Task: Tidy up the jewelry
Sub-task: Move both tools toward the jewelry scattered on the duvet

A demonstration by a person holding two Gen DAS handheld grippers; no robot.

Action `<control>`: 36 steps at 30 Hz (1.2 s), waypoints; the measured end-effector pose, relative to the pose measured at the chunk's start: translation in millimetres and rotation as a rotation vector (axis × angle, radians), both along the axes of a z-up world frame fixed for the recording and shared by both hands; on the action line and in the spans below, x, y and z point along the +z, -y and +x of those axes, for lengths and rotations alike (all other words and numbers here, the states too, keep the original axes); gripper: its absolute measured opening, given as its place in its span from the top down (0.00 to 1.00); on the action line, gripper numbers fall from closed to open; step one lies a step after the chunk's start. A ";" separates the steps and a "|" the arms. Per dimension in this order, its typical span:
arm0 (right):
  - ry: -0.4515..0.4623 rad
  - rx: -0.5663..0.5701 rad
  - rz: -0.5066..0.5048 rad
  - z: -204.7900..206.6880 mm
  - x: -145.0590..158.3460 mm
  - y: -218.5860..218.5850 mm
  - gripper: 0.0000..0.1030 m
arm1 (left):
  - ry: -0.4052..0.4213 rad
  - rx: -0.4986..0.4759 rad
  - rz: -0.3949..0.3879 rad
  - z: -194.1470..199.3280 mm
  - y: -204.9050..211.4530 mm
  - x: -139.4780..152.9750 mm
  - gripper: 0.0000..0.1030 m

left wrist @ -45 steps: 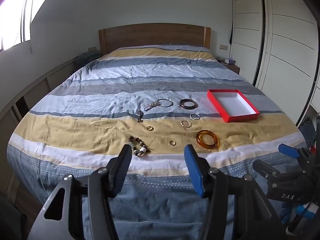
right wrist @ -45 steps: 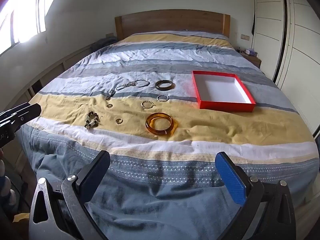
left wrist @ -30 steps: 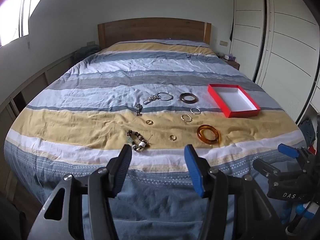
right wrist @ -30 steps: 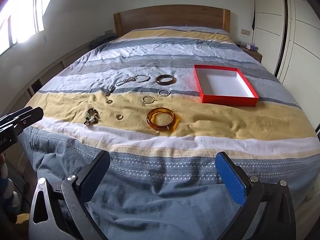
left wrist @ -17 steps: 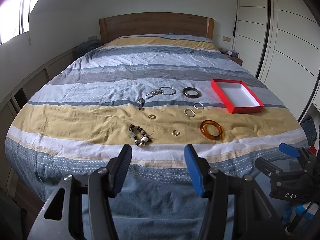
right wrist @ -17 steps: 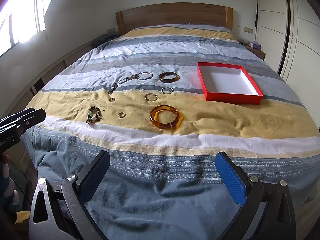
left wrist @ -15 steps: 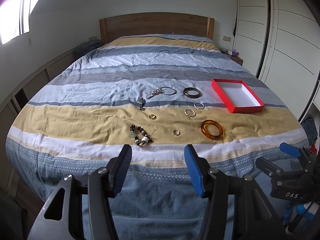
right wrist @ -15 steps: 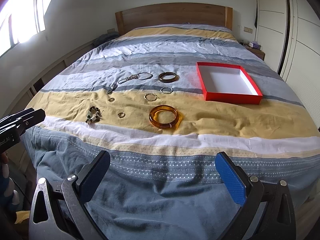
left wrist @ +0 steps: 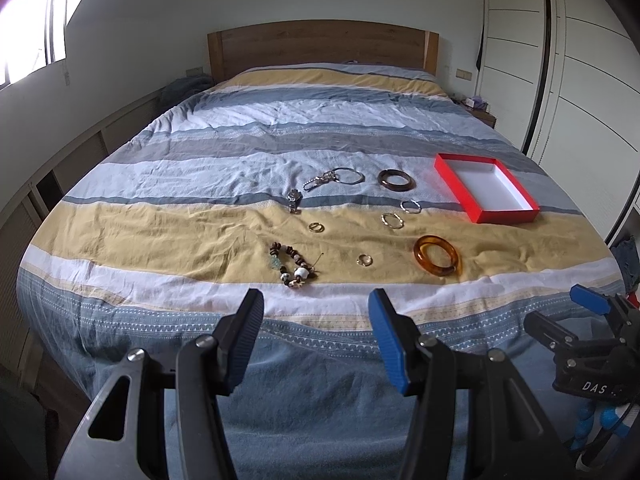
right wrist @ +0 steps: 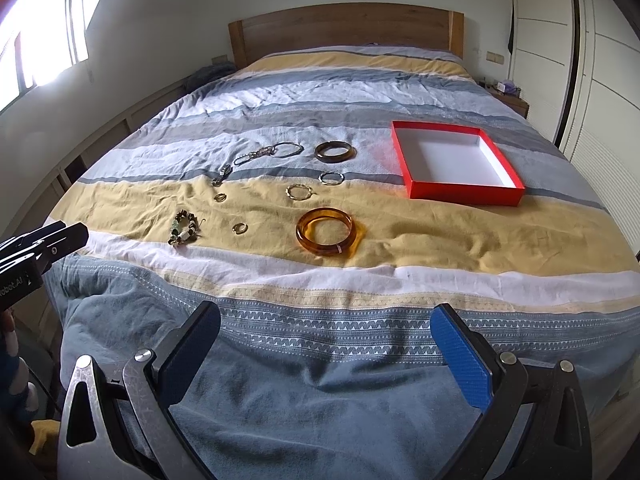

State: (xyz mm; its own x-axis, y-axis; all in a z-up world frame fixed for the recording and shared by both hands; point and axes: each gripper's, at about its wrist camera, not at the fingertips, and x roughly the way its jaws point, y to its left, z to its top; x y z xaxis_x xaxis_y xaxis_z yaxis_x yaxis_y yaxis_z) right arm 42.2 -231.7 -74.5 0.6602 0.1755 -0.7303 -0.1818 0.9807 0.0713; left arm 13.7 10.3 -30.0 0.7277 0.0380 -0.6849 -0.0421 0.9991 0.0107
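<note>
Jewelry lies spread on the striped bedspread (left wrist: 168, 236). An amber bangle (left wrist: 437, 255) (right wrist: 326, 231) is nearest the foot. A dark brown bangle (left wrist: 396, 179) (right wrist: 334, 151), a beaded bracelet (left wrist: 291, 266) (right wrist: 185, 228), a keyring with chain (left wrist: 335, 176) (right wrist: 272, 152), a small watch (left wrist: 295, 199), thin hoops (left wrist: 392, 220) (right wrist: 299, 191) and small rings (left wrist: 364, 259) (right wrist: 240, 228) lie around it. An empty red box (left wrist: 505, 216) (right wrist: 464, 194) sits to the right. My left gripper (left wrist: 316, 312) and right gripper (right wrist: 324, 330) both hang open over the bed's foot, short of the jewelry.
A wooden headboard (left wrist: 322, 46) stands at the far end. White wardrobe doors (left wrist: 580, 64) line the right side, with a nightstand (right wrist: 510, 100) beside them. Low cabinets (left wrist: 80, 148) and a bright window (left wrist: 28, 52) run along the left wall.
Both views have shifted slightly, with the jewelry and red box sitting a little higher and farther right than before. Nothing on the bed has moved, and both grippers stay open.
</note>
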 end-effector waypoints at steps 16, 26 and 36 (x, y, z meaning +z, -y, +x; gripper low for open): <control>-0.032 0.029 0.009 21.6 -9.8 -6.6 0.00 | -0.069 0.029 -0.045 25.6 -17.5 -16.6 0.49; -0.080 0.040 0.048 42.1 -23.9 -3.0 0.11 | -0.116 0.075 -0.099 44.7 -38.7 -31.3 0.49; -0.112 0.035 0.073 60.2 -37.5 9.3 0.19 | -0.135 0.056 -0.086 60.1 -27.9 -44.2 0.49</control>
